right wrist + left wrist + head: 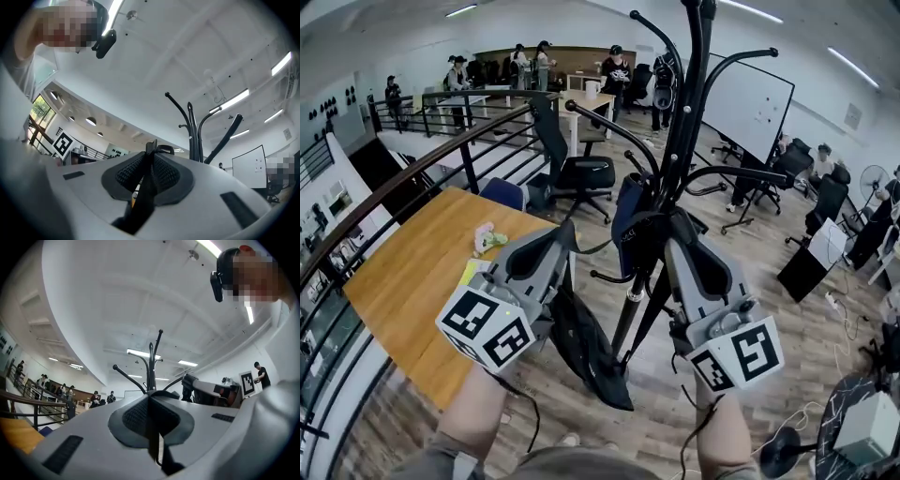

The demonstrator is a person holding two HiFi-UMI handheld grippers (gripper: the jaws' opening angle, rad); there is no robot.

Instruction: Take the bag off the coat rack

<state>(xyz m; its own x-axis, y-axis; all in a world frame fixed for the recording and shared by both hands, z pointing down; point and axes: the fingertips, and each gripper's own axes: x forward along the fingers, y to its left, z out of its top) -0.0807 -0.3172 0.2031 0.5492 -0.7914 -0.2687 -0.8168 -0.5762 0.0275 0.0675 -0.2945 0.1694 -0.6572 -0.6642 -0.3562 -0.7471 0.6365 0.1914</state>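
Note:
A black coat rack (680, 141) stands right in front of me, its curved arms spreading above. A dark bag (592, 352) hangs low beside the pole, and a dark blue part (628, 211) sits higher against the rack. My left gripper (567, 232) points up at the rack's left side and is shut on a thin black strap (153, 437). My right gripper (675, 220) sits against the pole's right side, shut on a wider black strap (143, 197). The rack's arms show behind both sets of jaws, as the rack (150, 366) and the rack (194, 136).
A wooden table (403, 281) with a small pink and green toy (487, 239) lies to the left, bounded by a curved railing (441, 155). A black office chair (577, 169) stands behind the rack. A whiteboard (750, 103) and several seated people are at the right, and a fan (778, 450) is at the lower right.

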